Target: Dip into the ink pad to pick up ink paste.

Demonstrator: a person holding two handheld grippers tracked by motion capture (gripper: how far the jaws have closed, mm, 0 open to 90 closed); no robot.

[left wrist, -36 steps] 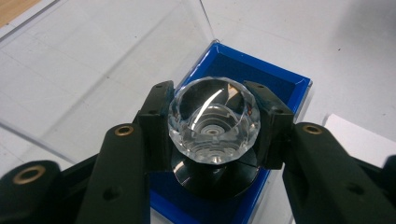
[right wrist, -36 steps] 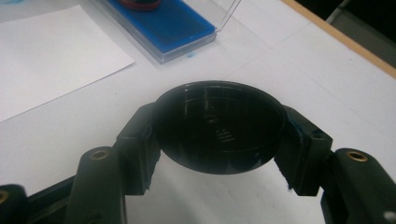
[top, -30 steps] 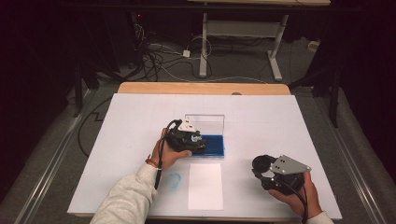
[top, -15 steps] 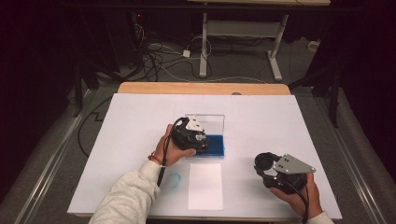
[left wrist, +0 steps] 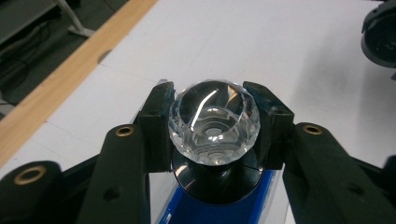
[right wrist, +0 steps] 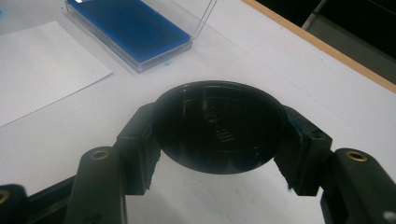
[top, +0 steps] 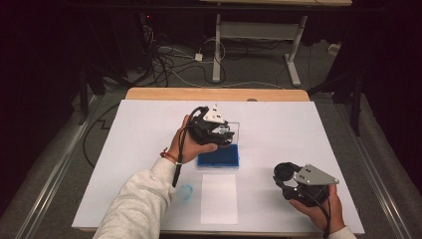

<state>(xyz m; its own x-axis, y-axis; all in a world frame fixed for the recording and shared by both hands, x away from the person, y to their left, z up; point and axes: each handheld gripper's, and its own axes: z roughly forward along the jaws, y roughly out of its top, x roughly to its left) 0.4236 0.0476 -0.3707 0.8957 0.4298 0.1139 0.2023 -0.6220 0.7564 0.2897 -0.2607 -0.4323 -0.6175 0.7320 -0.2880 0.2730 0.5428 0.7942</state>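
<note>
At frame centre the left gripper (top: 217, 130), fingers closed on a crystal-knobbed stamp (left wrist: 213, 123), hangs directly above the blue ink pad (top: 219, 156), while the right gripper (right wrist: 219, 149) grips a black cap (right wrist: 218, 132) at lower right.

Faceted clear knob stamp (left wrist: 214, 125) upright over blue ink pad (top: 218, 156); black cap (right wrist: 219, 133) apart.

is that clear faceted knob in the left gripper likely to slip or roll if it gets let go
The clear faceted glass-like knob looks smooth and hard, so the left gripper, clamped on its sides, may slip. Its rounded top would probably roll, though its round black base might steady it. It looks chip-prone.
</note>
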